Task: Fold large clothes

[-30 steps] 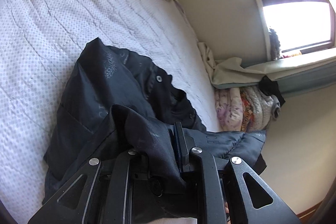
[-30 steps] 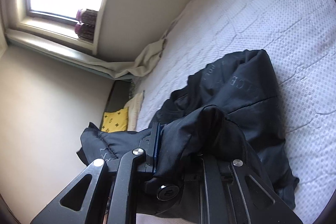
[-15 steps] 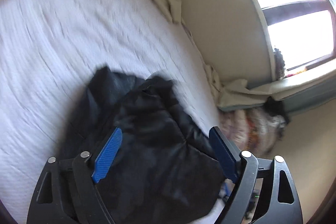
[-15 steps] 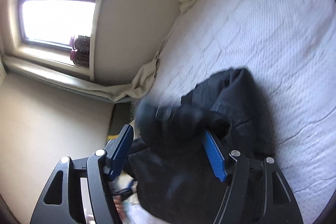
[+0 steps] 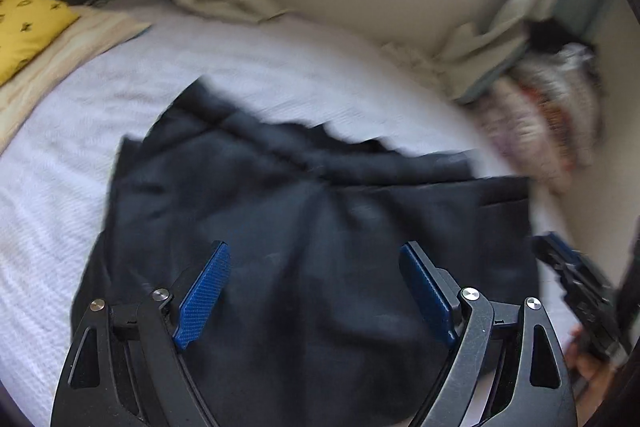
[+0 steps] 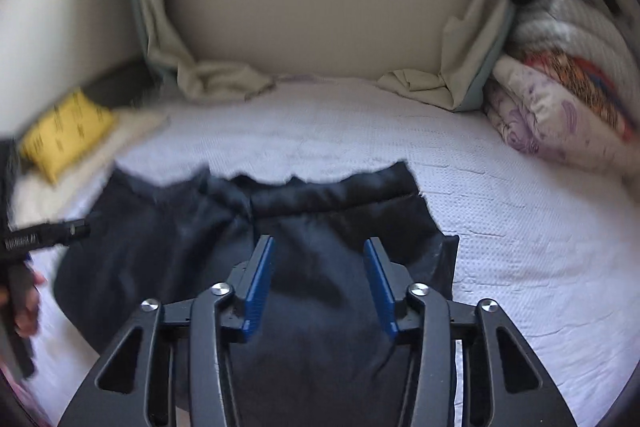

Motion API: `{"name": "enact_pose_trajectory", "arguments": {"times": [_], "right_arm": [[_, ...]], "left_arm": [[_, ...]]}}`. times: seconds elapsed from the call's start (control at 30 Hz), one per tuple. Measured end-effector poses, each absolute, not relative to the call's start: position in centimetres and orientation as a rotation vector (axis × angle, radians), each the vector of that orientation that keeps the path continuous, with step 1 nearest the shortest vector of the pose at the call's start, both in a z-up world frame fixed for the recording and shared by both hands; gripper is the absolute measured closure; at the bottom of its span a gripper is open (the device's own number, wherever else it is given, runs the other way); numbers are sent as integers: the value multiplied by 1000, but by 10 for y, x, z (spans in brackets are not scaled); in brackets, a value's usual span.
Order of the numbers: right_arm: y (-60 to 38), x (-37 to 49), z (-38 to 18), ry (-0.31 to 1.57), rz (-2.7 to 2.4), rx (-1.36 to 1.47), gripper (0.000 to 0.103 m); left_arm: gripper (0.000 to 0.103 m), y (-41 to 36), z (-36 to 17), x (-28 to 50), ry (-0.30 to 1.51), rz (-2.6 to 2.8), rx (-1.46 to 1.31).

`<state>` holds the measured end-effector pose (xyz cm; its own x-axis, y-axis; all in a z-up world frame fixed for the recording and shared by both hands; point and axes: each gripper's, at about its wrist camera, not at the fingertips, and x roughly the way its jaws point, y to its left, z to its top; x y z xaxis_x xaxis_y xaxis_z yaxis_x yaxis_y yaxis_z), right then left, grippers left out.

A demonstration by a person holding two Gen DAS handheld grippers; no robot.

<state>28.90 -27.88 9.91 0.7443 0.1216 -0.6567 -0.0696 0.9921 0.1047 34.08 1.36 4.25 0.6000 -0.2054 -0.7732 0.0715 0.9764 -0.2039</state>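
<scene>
The bed (image 6: 520,227) carries a white cover with a fine dotted, lightly creased weave; it serves as the landmark for all positions below.

The black jacket (image 5: 304,227), a smooth, slightly glossy fabric, lies in a loosely bunched, roughly rectangular heap on the near part of the bed, its far edge ragged and rolled.

At the bed's far right corner sits a stack of folded quilts (image 6: 560,99), soft and padded, with floral and orange prints. Pale cream curtains (image 6: 208,75) pool in soft folds on the bed's far edge below the window sill. A yellow printed cushion (image 6: 64,135), square-cornered, rests at the bed's far left.

The left gripper (image 5: 316,283), black angular frame with blue ribbed pads, hangs over the jacket with its jaws spread wide; nothing is pinched between them.

The right gripper (image 6: 318,287), same build, is also over the jacket; its jaws have just been closing and stand partly apart, fabric seen below and between but not pressed by the pads.
</scene>
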Motion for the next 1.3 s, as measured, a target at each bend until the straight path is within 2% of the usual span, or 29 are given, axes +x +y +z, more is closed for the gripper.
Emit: {"name": "enact_pose_trajectory", "arguments": {"times": [0.1, 0.2, 0.33, 0.67, 0.87, 1.13, 1.3], "right_arm": [[-280, 302, 72, 800, 30, 5, 65], [-299, 314, 38, 890, -13, 54, 71], [-315, 324, 4, 970, 20, 147, 71], [-306, 324, -25, 974, 27, 90, 72], [-305, 329, -25, 965, 23, 101, 72], [-333, 331, -2, 1009, 54, 300, 72], [-343, 323, 40, 837, 38, 315, 72]], "left_arm": [[18, 29, 24, 352, 936, 5, -42], [19, 39, 11, 359, 979, 19, -33], [20, 45, -9, 366, 1030, 12, -27], [19, 43, -35, 361, 1032, 19, -12], [18, 43, -36, 366, 1020, 33, -14], [19, 50, -10, 363, 1035, -2, -76], [18, 46, 26, 354, 902, 0, -36]]}}
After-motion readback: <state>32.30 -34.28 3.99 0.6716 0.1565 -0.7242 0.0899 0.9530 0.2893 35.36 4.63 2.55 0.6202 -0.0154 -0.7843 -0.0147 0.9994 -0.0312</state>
